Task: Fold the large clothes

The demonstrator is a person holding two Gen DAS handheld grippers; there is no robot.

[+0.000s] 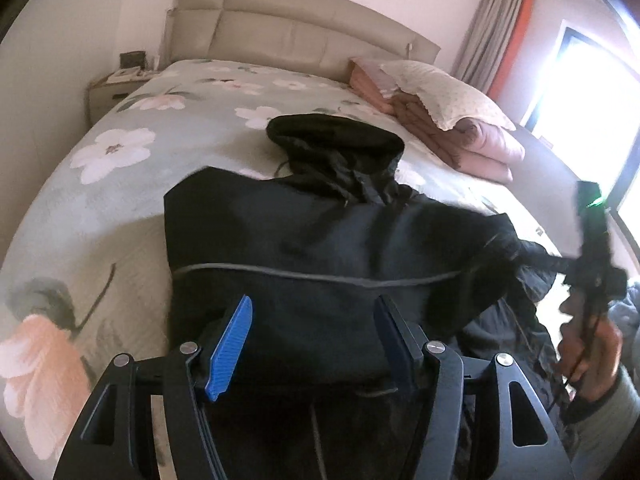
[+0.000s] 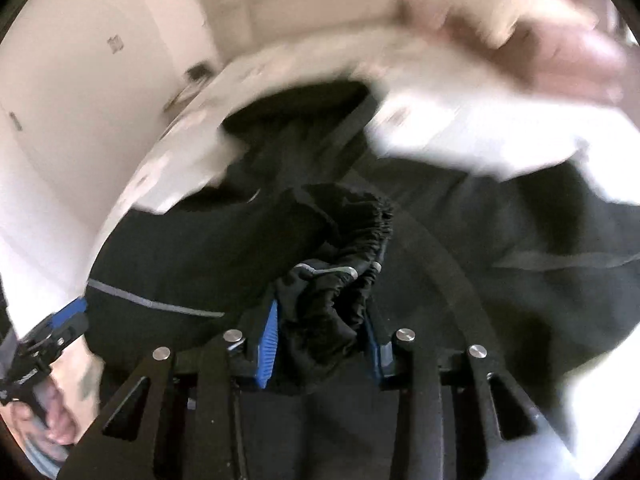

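Note:
A large black hooded jacket (image 1: 304, 240) with a thin grey stripe lies on the floral bedspread (image 1: 120, 184), hood toward the headboard. My left gripper (image 1: 312, 316) is open over the jacket's lower body, its blue pads (image 1: 232, 344) apart with nothing between them. My right gripper (image 2: 320, 320) is shut on the jacket's elasticated sleeve cuff (image 2: 352, 248) and holds it above the jacket body (image 2: 168, 264). In the left wrist view the right gripper (image 1: 592, 264) shows at the far right, with the sleeve stretched to it. The right wrist view is motion-blurred.
Folded pink quilts and a cream pillow (image 1: 448, 96) are stacked at the bed's far right. A padded headboard (image 1: 288, 32) stands behind, a nightstand (image 1: 116, 84) at the far left, and a bright window (image 1: 592, 92) at the right.

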